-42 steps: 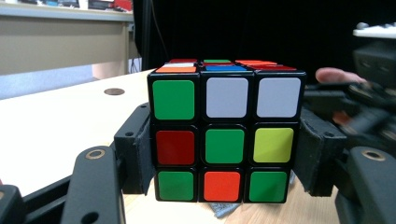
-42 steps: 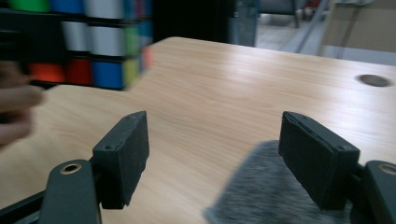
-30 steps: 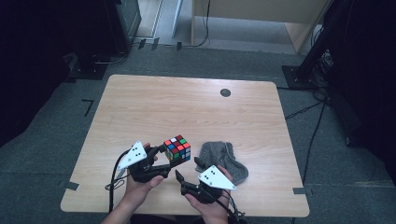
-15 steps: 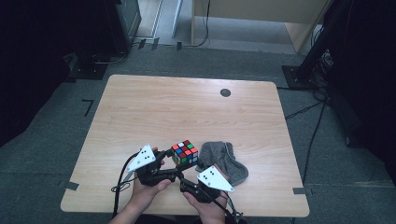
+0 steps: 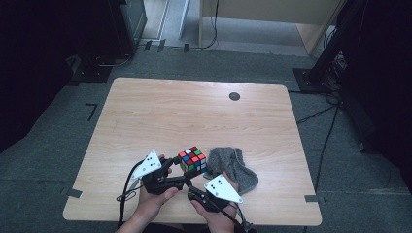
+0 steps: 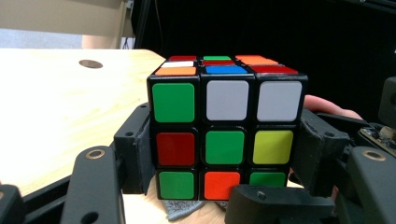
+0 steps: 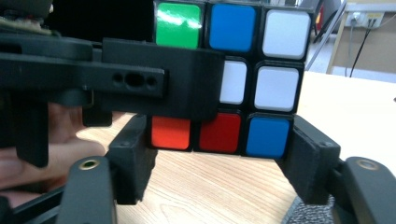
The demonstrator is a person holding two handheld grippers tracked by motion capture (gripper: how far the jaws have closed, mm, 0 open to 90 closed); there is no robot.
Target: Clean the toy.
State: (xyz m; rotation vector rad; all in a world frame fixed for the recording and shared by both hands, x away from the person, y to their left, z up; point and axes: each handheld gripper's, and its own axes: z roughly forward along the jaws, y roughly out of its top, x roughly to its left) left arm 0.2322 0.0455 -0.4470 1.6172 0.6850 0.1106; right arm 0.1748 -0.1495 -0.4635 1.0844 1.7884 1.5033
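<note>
A scrambled colour cube [image 5: 193, 160] hangs just above the wooden table [image 5: 194, 116] near its front edge. My left gripper [image 5: 186, 170] is shut on it. In the left gripper view the pads [image 6: 134, 156] press the cube [image 6: 225, 140] from both sides. My right gripper [image 5: 197, 178] comes in from the near side. Its jaws have just been closing with the cube between them, and its pads [image 7: 303, 161] now touch the cube's [image 7: 261, 84] bottom layer. A jaw of the left gripper [image 7: 140, 79] crosses that view.
A crumpled grey cloth [image 5: 235, 167] lies on the table just right of the cube, and its edge shows under the cube [image 6: 182, 211]. A dark round hole [image 5: 234, 96] sits near the table's far edge. Dark furniture and cables surround the table.
The left gripper has carried the cube a little to the right and toward the person, up to the right gripper. The right hand has kept its place.
</note>
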